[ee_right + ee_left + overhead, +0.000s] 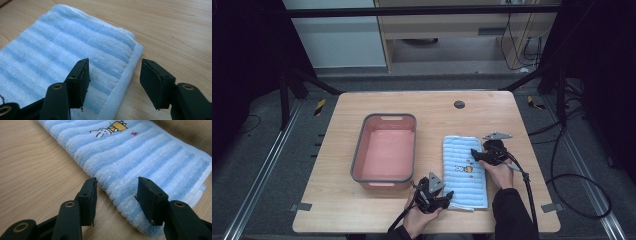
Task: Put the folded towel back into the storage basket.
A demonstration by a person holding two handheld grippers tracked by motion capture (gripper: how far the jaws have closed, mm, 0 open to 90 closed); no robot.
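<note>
A: What lies on the counter (362,210)?

B: A folded blue-and-white striped towel (464,170), flat on the right half, long axis running away from the person. A small embroidered rabbit motif (101,133) sits near its middle. Just left of it, apart from it, stands a grey-rimmed pink tub (384,150). A dark round grommet (459,104) is set in the counter behind both.

A: Where are the tools?

B: The left hand-held gripper (116,186) is at the towel's near left corner, jaws parted, one over bare wood and one over the cloth, with the folded edge between them and not pinched. The right hand-held gripper (113,68) is at the far right edge, jaws likewise apart, astride the hem without pressing it.

A: Anything in the way?

B: The tub stands clear of both tools; each cable (524,185) trails back toward the person.
</note>
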